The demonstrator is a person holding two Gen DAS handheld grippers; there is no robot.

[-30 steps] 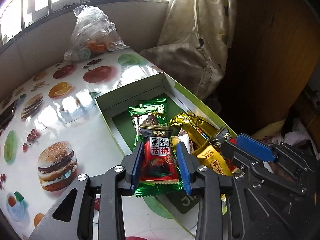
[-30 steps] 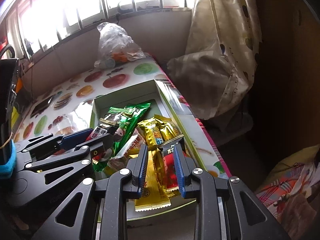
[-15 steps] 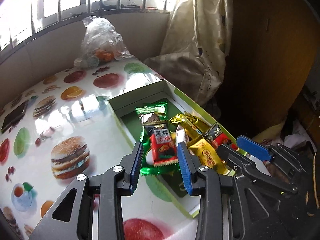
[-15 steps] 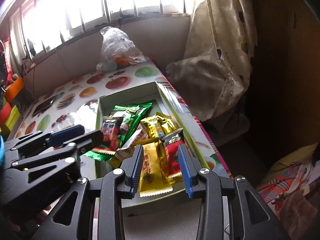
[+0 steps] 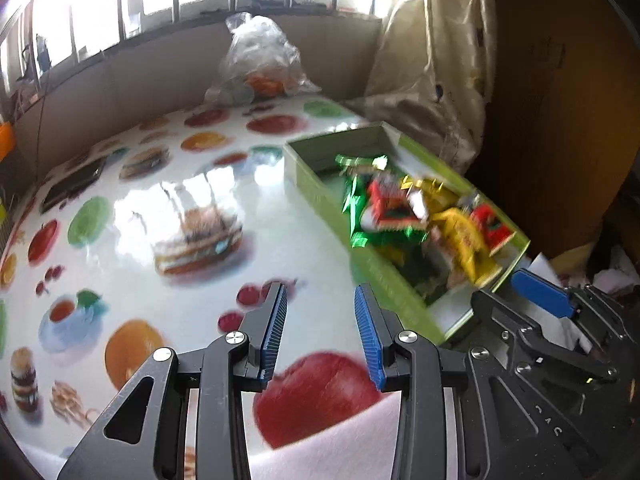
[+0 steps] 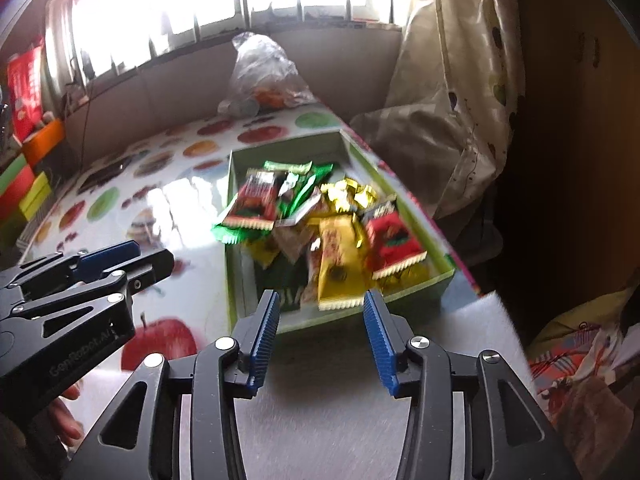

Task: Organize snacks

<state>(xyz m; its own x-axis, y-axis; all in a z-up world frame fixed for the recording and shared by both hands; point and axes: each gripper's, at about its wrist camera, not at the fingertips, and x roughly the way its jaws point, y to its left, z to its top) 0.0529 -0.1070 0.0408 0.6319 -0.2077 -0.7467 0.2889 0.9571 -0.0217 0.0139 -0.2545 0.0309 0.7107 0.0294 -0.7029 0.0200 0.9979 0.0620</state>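
A green cardboard box [image 6: 340,314] on the table's right side holds several snack packets: a red and green one [image 6: 252,208], yellow ones [image 6: 336,264], a red one [image 6: 394,246]. The box [image 5: 384,276] also shows blurred in the left wrist view with the packets [image 5: 394,212] inside. My left gripper [image 5: 320,320] is open and empty above the printed tablecloth, left of the box. My right gripper [image 6: 320,328] is open and empty, just in front of the box's near wall. It also shows at the lower right of the left wrist view [image 5: 532,304].
The table [image 5: 160,208] has a glossy cloth printed with fruit and burgers. A clear plastic bag [image 5: 260,64] sits at its far edge under the window. A dark phone [image 5: 72,188] lies at the left. A curtain [image 6: 460,80] hangs at the right, past the table edge.
The left gripper let go of the red and green packet, which now lies in the box. Both grippers pulled back out of the box and toward me.
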